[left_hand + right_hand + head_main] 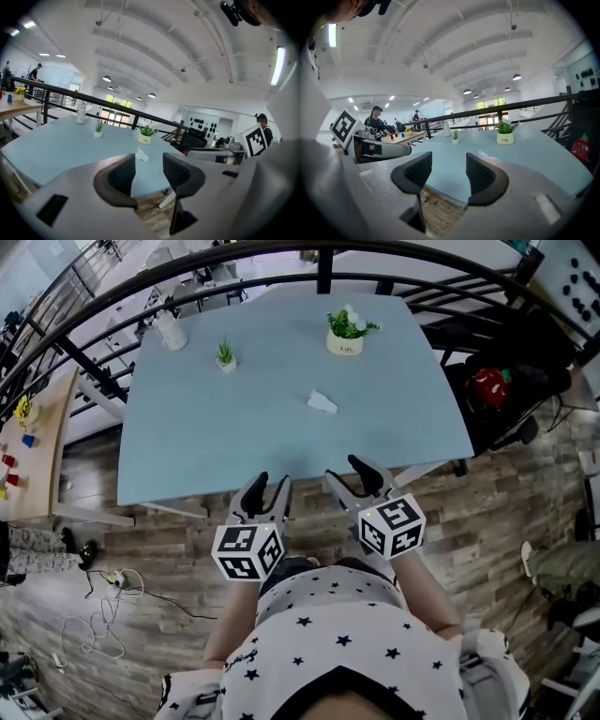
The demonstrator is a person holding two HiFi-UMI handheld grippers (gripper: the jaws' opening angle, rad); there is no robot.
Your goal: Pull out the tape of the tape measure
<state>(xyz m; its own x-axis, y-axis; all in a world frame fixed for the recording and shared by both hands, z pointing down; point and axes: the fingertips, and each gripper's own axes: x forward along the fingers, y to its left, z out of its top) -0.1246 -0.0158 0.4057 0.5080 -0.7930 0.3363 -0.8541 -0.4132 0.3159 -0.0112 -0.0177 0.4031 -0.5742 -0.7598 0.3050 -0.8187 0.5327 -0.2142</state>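
Observation:
A small white object (322, 402) lies on the light blue table (206, 437), right of its middle; I cannot tell whether it is the tape measure. It also shows in the left gripper view as a white object (142, 155) beyond the jaws, and faintly in the right gripper view as a white object (483, 153). My left gripper (271, 486) and right gripper (345, 472) hover side by side at the table's near edge, well short of the object. The left gripper (149, 173) and right gripper (449, 171) both stand open with nothing between their jaws.
At the table's far side stand a potted plant (345, 331), a smaller plant (225, 354) and a white bottle (171, 331). A black railing (281, 251) curves behind it. A red bag (487, 385) sits to the right, a wooden side table (37, 474) to the left, and cables (103, 615) lie on the floor.

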